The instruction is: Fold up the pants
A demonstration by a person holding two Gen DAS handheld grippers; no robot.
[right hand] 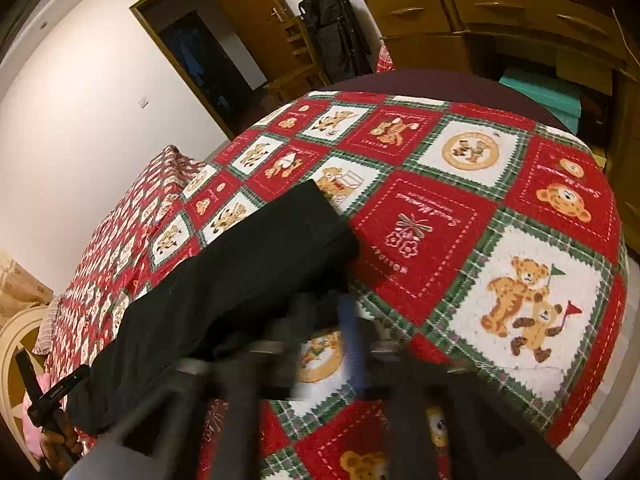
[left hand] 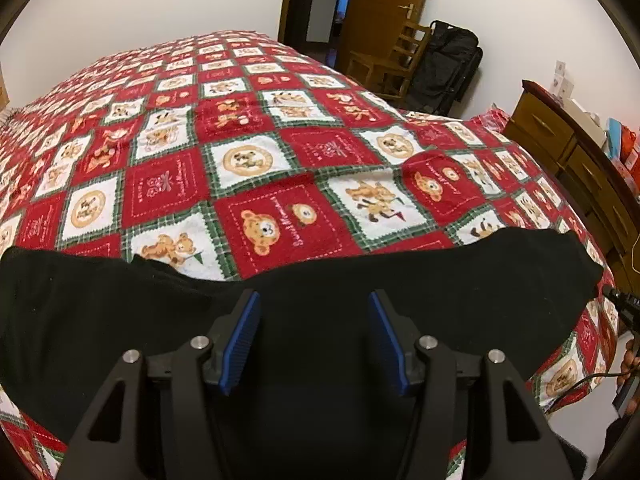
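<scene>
Covering the bed, a red, white and green bear-patterned quilt (left hand: 248,168) carries folded black pants (left hand: 320,280) at 6 o'clock beneath the left gripper (left hand: 314,340), jaws half-open, empty; brown wooden door (left hand: 384,12) at 12. Right view: pants (right hand: 224,288) at 9 o'clock, wooden dresser (right hand: 500,20) at 1; the right gripper (right hand: 320,360) is blurred, jaws unreadable.

Your pants (left hand: 320,280) lie across the near edge of the bedspread (left hand: 248,152); behind the bed stands the door (left hand: 384,4), a chair (left hand: 390,60) beside it; the dresser (left hand: 576,156) sits right.
</scene>
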